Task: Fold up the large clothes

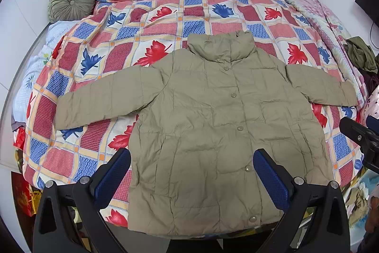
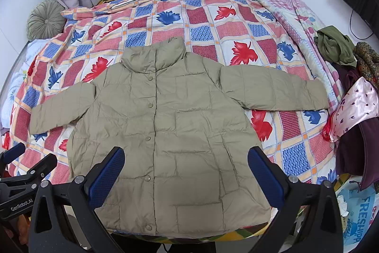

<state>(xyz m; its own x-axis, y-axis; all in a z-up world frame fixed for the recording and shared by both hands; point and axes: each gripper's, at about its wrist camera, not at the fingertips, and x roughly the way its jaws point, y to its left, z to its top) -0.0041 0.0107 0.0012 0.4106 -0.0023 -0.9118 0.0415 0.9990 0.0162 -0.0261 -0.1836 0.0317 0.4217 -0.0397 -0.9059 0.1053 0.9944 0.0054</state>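
The khaki padded jacket (image 1: 213, 125) lies flat on the bed, front up and buttoned shut, spread over a quilt (image 1: 151, 23) with red and blue leaves. Its collar points away from both grippers and its hem lies nearest them, at the bed's front edge.

The left gripper (image 1: 191, 178) hovers above the hem with its jaws wide open and nothing between them; the blue pads frame the lower body of the jacket. The right gripper (image 2: 186, 176) hovers likewise, jaws spread wide and empty, over the lower half of the jacket. Each gripper shows at the edge of the other's view, so they stand side by side.

Both sleeves stretch out flat past the outer sides of the jaws. Beyond the jaws, at the far left corner of the bed, sits a round green cushion (image 1: 71, 0). Off to the right of the right jaws lies a heap of other clothes (image 2: 350, 77).
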